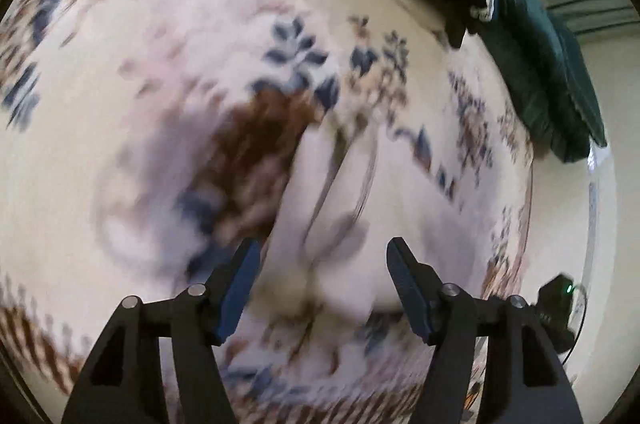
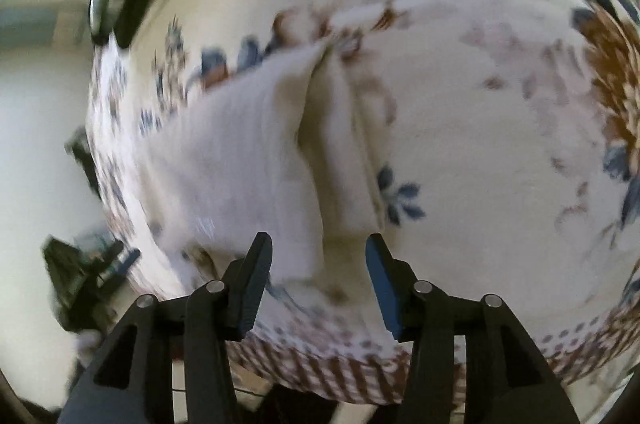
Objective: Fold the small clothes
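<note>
Both tools hang spread and empty: the left hand-held gripper (image 1: 323,282) and right hand-held gripper (image 2: 318,274) hover over a white garment (image 2: 248,164) lying partly folded on the floral-clothed surface (image 2: 480,112). Dark green clothes (image 1: 548,72) sit at its far edge, pale walls beyond.

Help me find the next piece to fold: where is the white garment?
The white garment lies on the floral tablecloth, just ahead of the open right gripper, left of centre in the right wrist view.

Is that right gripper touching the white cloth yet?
Cannot tell. In the right wrist view the right gripper is open with the white cloth between its fingers, but blur hides any contact or gap.
</note>
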`<state>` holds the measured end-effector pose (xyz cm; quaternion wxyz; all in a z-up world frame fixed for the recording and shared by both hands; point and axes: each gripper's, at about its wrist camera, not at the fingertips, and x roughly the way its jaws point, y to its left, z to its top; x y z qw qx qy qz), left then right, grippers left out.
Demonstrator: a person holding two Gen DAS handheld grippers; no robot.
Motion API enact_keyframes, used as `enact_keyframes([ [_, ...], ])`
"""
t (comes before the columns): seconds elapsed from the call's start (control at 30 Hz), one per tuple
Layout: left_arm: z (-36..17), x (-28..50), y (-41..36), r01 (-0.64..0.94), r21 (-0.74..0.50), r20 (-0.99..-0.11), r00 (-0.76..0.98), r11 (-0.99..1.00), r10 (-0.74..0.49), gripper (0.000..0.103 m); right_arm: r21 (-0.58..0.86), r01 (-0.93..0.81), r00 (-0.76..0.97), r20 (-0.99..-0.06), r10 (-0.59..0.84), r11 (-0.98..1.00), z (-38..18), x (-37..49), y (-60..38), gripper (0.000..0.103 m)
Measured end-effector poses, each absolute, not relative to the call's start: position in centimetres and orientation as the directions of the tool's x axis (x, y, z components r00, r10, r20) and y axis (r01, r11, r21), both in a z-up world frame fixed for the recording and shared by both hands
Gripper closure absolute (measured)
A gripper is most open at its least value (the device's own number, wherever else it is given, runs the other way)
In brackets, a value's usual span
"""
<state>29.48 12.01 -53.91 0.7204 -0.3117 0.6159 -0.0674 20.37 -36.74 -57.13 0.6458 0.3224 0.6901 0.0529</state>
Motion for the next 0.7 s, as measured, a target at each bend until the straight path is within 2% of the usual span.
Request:
enact_keyframes([
  [0.2,-57.9,38.1,8.6,-0.228,-0.557,-0.831,0.169,0.799,-0.531,0.04,0.544,0.5,0.155,-0.822,0.548,0.674,-58.9,24.0,-38.7,0.052],
  [0.27,-59.4,39.7,7.4,-0.193,-0.547,-0.837,0.122,0.814,-0.533,0.045,0.563,0.554,0.182,-0.801,0.57,0.613,-60.4,25.3,-39.0,0.052],
  [0.3,-59.9,39.9,7.0,-0.178,-0.521,-0.853,0.104,0.835,-0.511,0.067,0.564,0.58,0.19,-0.795,0.577,0.587,-61.2,25.8,-39.2,0.052],
  [0.33,-60.3,40.1,6.7,-0.162,-0.51,-0.86,0.086,0.845,-0.503,0.081,0.567,0.6,0.193,-0.787,0.586,0.564,-62.0,26.3,-39.3,0.052],
  [0.37,-60.4,40.0,6.6,-0.152,-0.505,-0.863,0.088,0.85,-0.497,0.084,0.564,0.616,0.192,-0.784,0.59,0.549,-62.7,27.4,-38.8,0.053],
  [0.43,-60.1,39.7,7.0,-0.145,-0.516,-0.857,0.109,0.844,-0.504,0.088,0.565,0.646,0.205,-0.776,0.597,0.513,-63.9,28.2,-38.6,0.071],
  [0.47,-59.8,39.3,7.5,-0.15,-0.535,-0.845,0.122,0.832,-0.521,0.089,0.566,0.65,0.208,-0.774,0.598,0.507,-64.3,28.6,-38.2,0.093],
  [0.63,-59.4,38.7,9.2,-0.173,-0.555,-0.832,0.141,0.814,-0.537,0.09,0.518,0.59,0.211,-0.839,0.502,0.619,-62.6,30.6,-37.0,0.103],
  [0.7,-59.4,38.6,9.2,-0.174,-0.563,-0.826,0.142,0.808,-0.545,0.09,0.466,0.572,0.189,-0.876,0.444,0.675,-61.9,31.0,-37.1,0.103],
])
